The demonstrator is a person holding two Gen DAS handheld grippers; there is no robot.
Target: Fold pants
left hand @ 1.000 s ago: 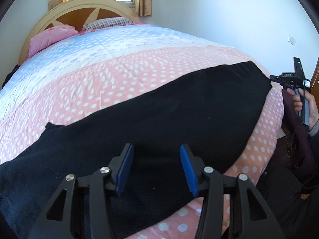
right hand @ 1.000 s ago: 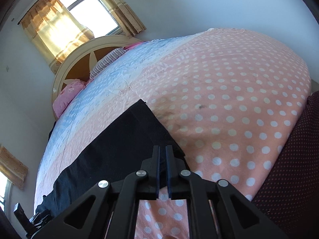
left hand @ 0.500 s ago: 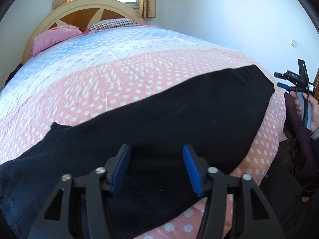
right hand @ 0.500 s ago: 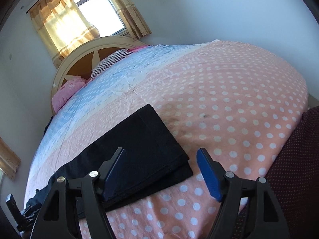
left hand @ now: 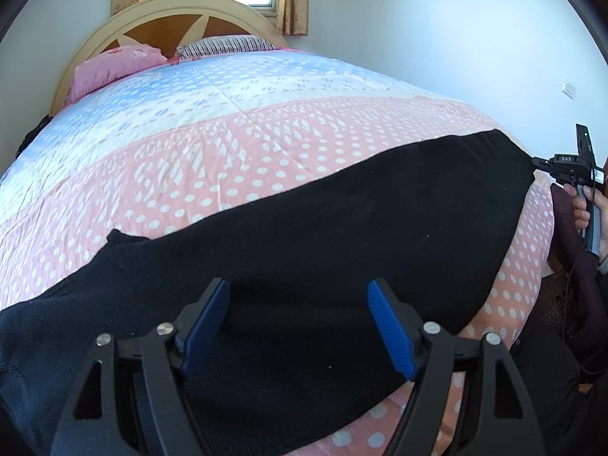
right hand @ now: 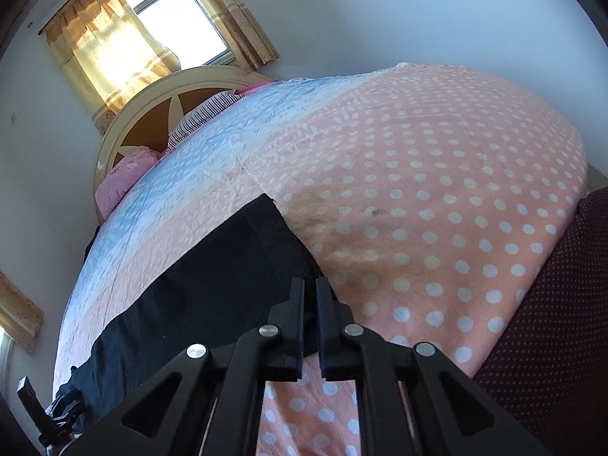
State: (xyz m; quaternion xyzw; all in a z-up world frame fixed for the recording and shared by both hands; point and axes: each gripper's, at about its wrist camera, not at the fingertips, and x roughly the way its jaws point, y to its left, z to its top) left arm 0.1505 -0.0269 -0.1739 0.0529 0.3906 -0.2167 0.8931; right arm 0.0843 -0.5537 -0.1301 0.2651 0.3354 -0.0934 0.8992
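Black pants (left hand: 323, 250) lie flat across the foot of the bed, folded lengthwise into one long strip. My left gripper (left hand: 298, 326) is open and hovers over the near edge of the pants near the waist end. My right gripper (right hand: 310, 304) is shut on the near corner of the pants' leg end (right hand: 228, 273). It also shows at the far right of the left wrist view (left hand: 543, 163), at the tip of the strip.
The bed has a pink dotted and blue quilt (left hand: 212, 133), a pink pillow (left hand: 117, 68), a striped pillow (left hand: 224, 43) and a wooden headboard (left hand: 167, 19). A curtained window (right hand: 125, 38) is behind. The person's dark red clothing (right hand: 551, 323) is at the right.
My right gripper was shut, opened half a second ago, and has now shut again on the pants' leg end. My left gripper has opened a little wider and stayed over the pants.
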